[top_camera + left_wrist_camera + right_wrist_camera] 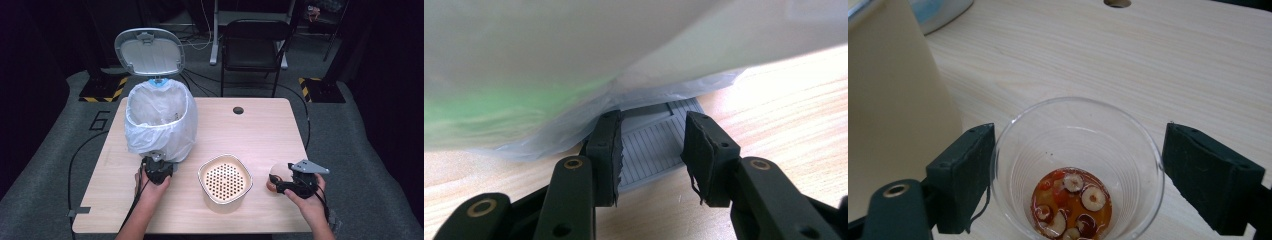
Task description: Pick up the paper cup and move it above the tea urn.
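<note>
clear one cup [1078, 165], two grippers, one bin [159, 120]

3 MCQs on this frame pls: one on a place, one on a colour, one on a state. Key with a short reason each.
1. Where does the strainer bowl stand?
A. Between the two hand-held grippers
B. Inside the bin
C. On the chair

2. What colour is the liner bag in the bin?
A. Black
B. White
C. Red

3. How does the right hand-held gripper stand at the clear cup?
A. Shut on its rim
B. Open, one jaw on each side
C. Lifted high above the table

Key:
1 A: in the high view it sits on the table between the left hand-held gripper and the right one.
2 B: the bag is a milky white.
3 B: the right gripper view shows the jaws spread either side of the cup, with a gap at one side.
</note>
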Demonstrator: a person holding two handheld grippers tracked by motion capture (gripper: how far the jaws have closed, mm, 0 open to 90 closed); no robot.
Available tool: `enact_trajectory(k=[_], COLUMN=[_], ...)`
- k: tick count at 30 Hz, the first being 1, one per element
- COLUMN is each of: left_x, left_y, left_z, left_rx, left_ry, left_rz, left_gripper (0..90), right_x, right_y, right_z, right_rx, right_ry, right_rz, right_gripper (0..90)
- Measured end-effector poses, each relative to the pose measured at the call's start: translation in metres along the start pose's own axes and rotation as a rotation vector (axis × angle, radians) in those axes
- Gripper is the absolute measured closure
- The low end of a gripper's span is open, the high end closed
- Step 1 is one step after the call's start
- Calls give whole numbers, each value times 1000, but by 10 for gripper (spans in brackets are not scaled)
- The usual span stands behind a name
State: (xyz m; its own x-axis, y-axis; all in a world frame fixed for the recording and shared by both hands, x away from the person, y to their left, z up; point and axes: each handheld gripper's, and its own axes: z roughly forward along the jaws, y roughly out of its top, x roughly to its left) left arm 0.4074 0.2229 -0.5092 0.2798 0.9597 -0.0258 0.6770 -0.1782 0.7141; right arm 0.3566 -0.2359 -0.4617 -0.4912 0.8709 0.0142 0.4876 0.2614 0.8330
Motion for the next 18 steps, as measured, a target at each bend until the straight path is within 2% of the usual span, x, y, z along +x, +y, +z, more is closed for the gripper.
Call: enact_trajectory(k=[5, 7, 9, 14, 18], left_x=[0, 0, 0, 0, 0], left_y=[0, 0, 0, 0, 0], left_z=[0, 0, 0, 0, 0], left_rx=[2, 0, 0, 1, 2], left_ry=[-1, -1, -1, -1, -1], left_rz=[1, 0, 0, 0, 1], left_gripper=[590, 590, 590, 589, 589], right_x=[0, 0, 0, -1, -2], right_y=[-7, -9, -11, -15, -16], right_z=[10, 11, 13, 19, 19], right_rx=[38, 37, 47, 69, 59], right_ry=[11, 8, 17, 19, 23], right_rz=[-3, -5, 5, -7, 3], right_gripper=[156, 161, 185, 238, 262])
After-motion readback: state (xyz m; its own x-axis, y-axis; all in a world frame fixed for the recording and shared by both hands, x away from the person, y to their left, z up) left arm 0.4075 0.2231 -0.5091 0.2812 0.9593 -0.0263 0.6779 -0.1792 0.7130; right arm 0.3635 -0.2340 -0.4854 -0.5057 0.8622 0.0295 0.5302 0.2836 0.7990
